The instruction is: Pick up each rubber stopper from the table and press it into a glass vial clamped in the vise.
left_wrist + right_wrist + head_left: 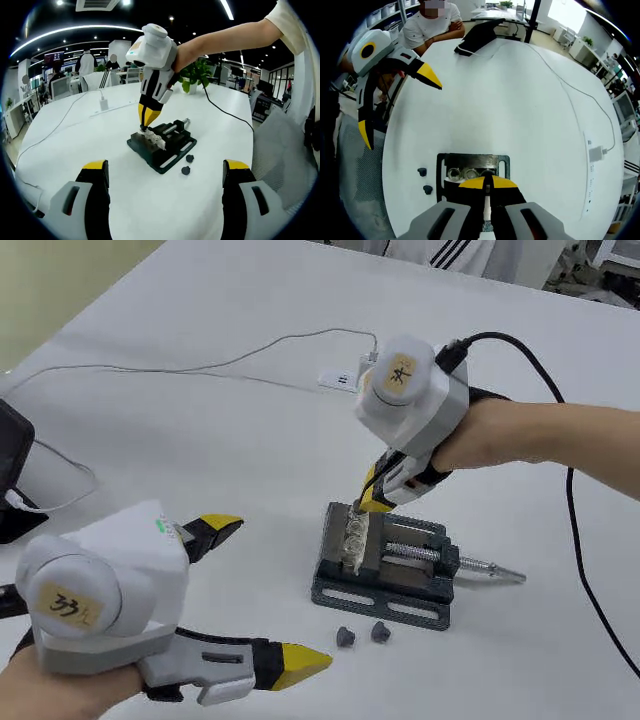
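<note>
I have the right gripper (370, 502) pointing down, and its fingers (501, 183) are pressed together with only a thin slit between the yellow tips. I cannot tell whether anything sits between them. The tips are at the row of vials (462, 174), at the end of the row nearer the table's far edge, and look to be touching there.

The vials stand upright, side by side, between the jaws of the vise (400, 585). The vise sits flat on the table (200, 420), well in from every edge, with its screw handle pointing toward the right edge.

Two dark stoppers (345, 637) lie on the table just beside the vise's base, on the side toward the near edge. They are close to each other but apart, and nothing touches them.

My left gripper (265, 593) hangs by the near-left corner, well apart from the vise. Its fingers (95, 167) are spread wide with nothing between them, aimed at the vise.

Toward the far edge, a white power strip (340, 381) lies on the table with a thin cable (150, 368) running off to the left edge.
</note>
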A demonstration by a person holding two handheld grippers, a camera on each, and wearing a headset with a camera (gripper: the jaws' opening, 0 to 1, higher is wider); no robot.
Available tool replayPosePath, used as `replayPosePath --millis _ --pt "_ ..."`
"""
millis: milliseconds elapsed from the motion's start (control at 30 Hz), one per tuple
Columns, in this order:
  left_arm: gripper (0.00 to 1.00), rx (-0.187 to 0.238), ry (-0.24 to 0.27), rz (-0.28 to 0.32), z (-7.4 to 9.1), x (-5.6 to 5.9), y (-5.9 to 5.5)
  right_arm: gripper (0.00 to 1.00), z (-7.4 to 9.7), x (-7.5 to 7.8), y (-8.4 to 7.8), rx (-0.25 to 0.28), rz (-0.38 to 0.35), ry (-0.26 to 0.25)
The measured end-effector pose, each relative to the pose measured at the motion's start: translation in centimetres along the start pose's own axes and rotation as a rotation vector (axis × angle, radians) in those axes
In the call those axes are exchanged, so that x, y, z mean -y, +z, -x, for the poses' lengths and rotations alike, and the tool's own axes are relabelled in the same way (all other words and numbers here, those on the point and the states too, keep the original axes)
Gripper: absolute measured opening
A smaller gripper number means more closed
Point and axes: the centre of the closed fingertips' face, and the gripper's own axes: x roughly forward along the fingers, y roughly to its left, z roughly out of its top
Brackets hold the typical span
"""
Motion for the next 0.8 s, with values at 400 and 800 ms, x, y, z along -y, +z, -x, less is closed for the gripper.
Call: replayPosePath --millis 400,800 --pt "0.94 -0.01 0.022 0.001 0.9 -0.4 -0.4 0.02 0.1 0.0 0.0 -0.015 0.038 0.016" --pt "0.94 -0.016 0.029 -0.003 1.3 -0.7 -0.5 0.35 1.5 -1.0 -0.9 0.059 -0.035 0.025"
